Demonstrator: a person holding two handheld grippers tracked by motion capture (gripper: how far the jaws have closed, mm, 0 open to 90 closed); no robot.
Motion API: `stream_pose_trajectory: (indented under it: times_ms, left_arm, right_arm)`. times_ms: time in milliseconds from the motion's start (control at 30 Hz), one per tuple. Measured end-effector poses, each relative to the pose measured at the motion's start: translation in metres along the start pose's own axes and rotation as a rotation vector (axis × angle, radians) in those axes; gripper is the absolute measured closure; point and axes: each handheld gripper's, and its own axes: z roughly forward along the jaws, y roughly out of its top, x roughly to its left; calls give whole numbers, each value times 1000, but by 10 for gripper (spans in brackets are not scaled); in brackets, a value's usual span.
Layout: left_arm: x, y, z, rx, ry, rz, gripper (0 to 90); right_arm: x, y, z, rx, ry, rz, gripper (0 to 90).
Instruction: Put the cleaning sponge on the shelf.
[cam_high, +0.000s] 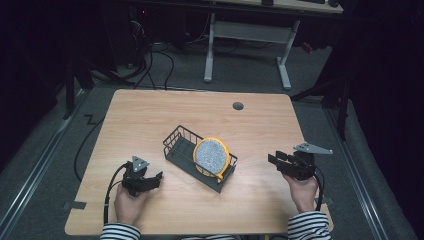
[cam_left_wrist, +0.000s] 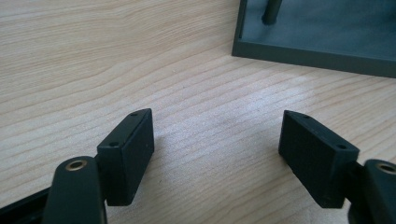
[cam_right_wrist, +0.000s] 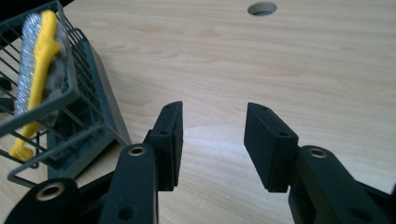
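Note:
A dark wire dish rack (cam_high: 175, 145) sits in the middle of the wooden table, and a yellow-rimmed speckled grey plate (cam_high: 212, 156) stands on edge in its right end. My left gripper (cam_high: 156, 177) rests low on the table to the left of the rack, jaws spread wide with nothing between them (cam_left_wrist: 217, 149); the rack's base (cam_left_wrist: 322, 49) lies ahead of it. My right gripper (cam_high: 274, 160) hovers to the right of the rack, open and empty (cam_right_wrist: 212, 140). In the right gripper view the plate (cam_right_wrist: 39, 60) shows side-on in the rack (cam_right_wrist: 70, 98).
The table (cam_high: 150, 115) has a round cable hole (cam_high: 238, 106) near its far edge, also seen as a hole (cam_right_wrist: 262, 8) in the right gripper view. Beyond the table stand a white desk frame (cam_high: 250, 35) and cables on the floor.

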Motion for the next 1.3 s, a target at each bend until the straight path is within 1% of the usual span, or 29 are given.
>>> stream_pose_trajectory:
  times_ms: [167,267,367,467,600,733,767,867,1000,1100,1133,1233,1267,1300]
  left_arm:
    - [0,0,0,0,0,0,271]
    - [0,0,0,0,0,0,272]
    - [0,0,0,0,0,0,272]
    - [0,0,0,0,0,0,271]
    - [0,0,0,0,0,0,271]
    - [0,0,0,0,0,0,271]
    - [0,0,0,0,0,0,271]
    - [0,0,0,0,0,0,271]
    - [0,0,0,-1,1,0,271]
    - [0,0,0,0,1,1,270]
    - [0,0,0,-1,2,1,269]
    - [0,0,0,-1,2,1,269]
    - [0,0,0,-1,2,1,269]
    - [0,0,0,-1,3,1,269]
  right_arm:
    - [0,-15,8,8,-4,19,575]
    - [0,-23,16,20,0,27,573]
    - [0,-28,21,26,-5,24,562]
    - [1,-33,28,34,-12,30,551]
    - [3,-40,36,44,-34,13,533]
    - [5,-47,44,65,-67,-6,525]
    - [5,-48,45,63,-71,-18,520]
    - [7,-52,50,72,-94,-27,490]
    - [10,-57,58,114,-136,-78,454]
    - [14,-59,61,120,-165,-115,442]
    - [16,-59,61,123,-178,-138,437]
    - [17,-59,61,123,-184,-139,428]
    - [16,-59,62,124,-175,-126,412]
    - [16,-59,62,125,-170,-125,410]
